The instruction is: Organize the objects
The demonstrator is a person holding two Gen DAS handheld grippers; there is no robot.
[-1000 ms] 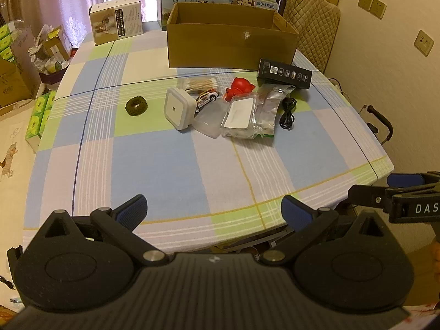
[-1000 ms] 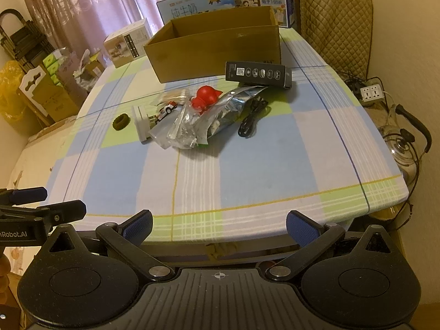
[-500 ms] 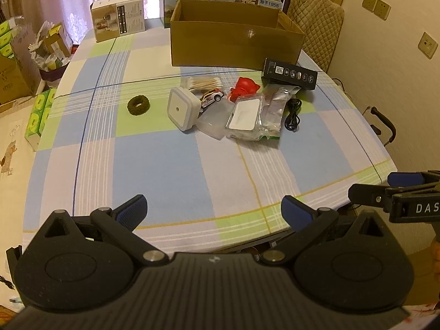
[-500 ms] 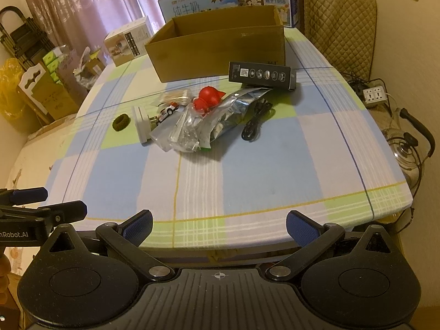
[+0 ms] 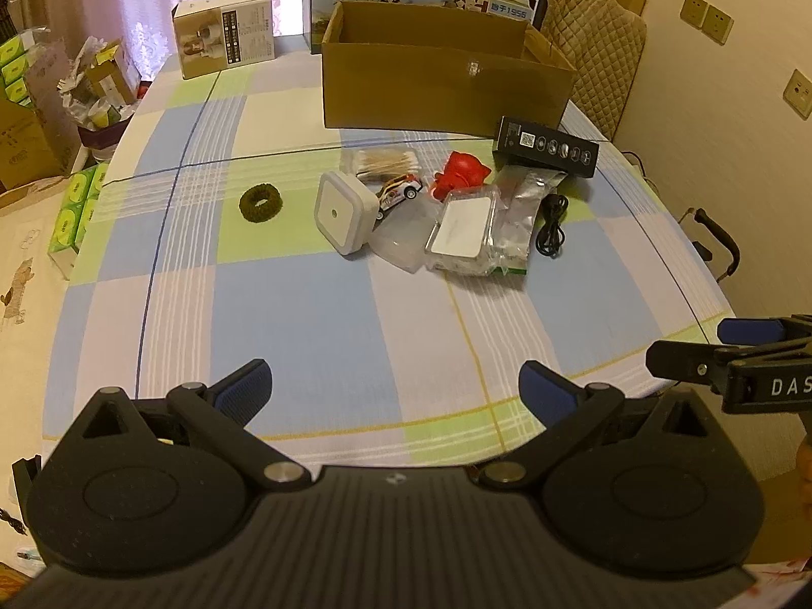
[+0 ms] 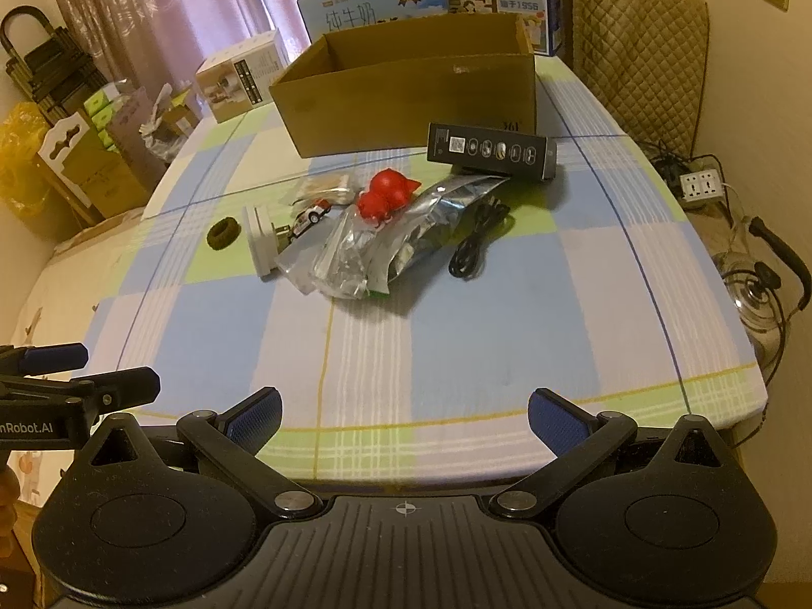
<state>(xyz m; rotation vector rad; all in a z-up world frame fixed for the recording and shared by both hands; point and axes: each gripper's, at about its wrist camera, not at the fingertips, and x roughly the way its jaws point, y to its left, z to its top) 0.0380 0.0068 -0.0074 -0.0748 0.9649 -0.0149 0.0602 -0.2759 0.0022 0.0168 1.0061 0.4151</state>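
Both claws, left (image 5: 393,388) and right (image 6: 403,413), spread wide and empty at the table's (image 5: 314,314) near edge, well short of the clutter (image 5: 457,213) heaped just before the box (image 5: 441,86), likely its destination.

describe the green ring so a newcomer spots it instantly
Start at the open cardboard box at the table's far end, then come forward to the clutter before it. The green ring lies alone on the cloth, left of the white cube: small, dark, fuzzy, doughnut-shaped, touching nothing.
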